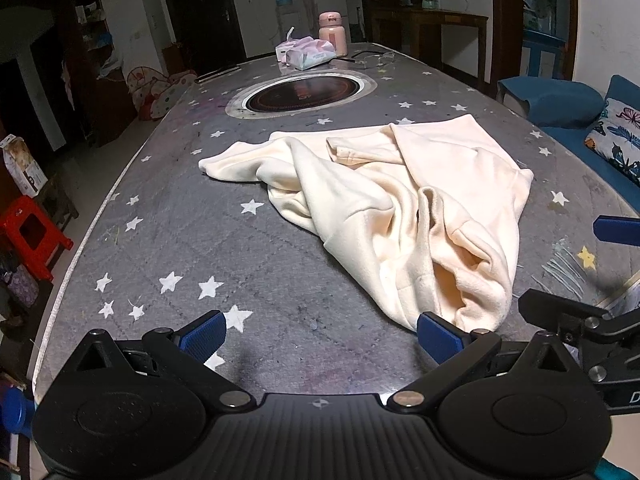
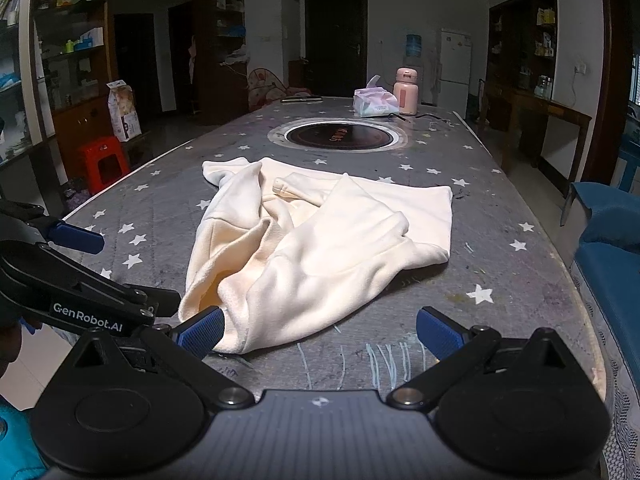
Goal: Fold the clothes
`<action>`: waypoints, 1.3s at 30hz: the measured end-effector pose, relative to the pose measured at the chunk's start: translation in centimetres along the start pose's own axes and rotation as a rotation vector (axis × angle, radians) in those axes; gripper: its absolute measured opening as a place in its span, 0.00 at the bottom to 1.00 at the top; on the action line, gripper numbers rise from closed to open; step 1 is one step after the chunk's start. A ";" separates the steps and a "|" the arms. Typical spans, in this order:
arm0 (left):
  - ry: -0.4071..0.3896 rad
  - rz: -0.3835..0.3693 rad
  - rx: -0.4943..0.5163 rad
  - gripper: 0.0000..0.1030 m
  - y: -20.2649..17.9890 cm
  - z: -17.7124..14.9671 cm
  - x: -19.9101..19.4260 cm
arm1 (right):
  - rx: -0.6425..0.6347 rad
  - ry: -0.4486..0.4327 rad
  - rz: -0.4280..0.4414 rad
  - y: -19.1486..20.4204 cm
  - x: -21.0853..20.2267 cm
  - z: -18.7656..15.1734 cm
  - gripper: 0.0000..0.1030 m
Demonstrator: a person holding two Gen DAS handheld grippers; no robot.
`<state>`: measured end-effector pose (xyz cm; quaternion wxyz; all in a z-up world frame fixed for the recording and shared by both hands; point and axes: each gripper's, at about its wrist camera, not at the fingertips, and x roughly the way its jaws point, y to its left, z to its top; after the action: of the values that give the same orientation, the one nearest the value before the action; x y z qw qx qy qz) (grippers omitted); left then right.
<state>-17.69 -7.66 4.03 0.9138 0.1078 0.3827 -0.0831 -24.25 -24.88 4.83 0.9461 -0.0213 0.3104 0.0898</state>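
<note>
A cream sweatshirt (image 1: 384, 208) lies crumpled on the grey star-patterned table (image 1: 168, 240); it also shows in the right wrist view (image 2: 312, 240). My left gripper (image 1: 320, 338) is open and empty, low over the table, its right finger next to the garment's near bunched end. My right gripper (image 2: 320, 334) is open and empty, its left finger by the same near end. Each gripper shows at the edge of the other's view: the right gripper (image 1: 616, 232) and the left gripper (image 2: 76, 236).
A round inset cooktop (image 1: 300, 94) sits mid-table. A tissue pack (image 1: 306, 53) and a pink flask (image 1: 332, 34) stand at the far end. A blue sofa (image 1: 576, 120) lies right, a red stool (image 1: 28, 232) left. Chalk scribbles (image 2: 392, 364) mark the near table.
</note>
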 end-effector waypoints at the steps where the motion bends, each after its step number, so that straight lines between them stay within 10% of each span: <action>1: -0.001 0.000 0.001 1.00 0.0 0.0 0.0 | 0.000 -0.001 0.001 0.0 0.0 0.0 1.00; 39: 0.014 0.001 -0.002 1.00 0.1 1.6 0.9 | 0.020 0.013 0.039 -0.1 1.5 1.2 1.00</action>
<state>-15.94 -8.00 4.43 0.9112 0.1079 0.3892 -0.0815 -22.38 -24.63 4.94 0.9423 -0.0063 0.3179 0.1050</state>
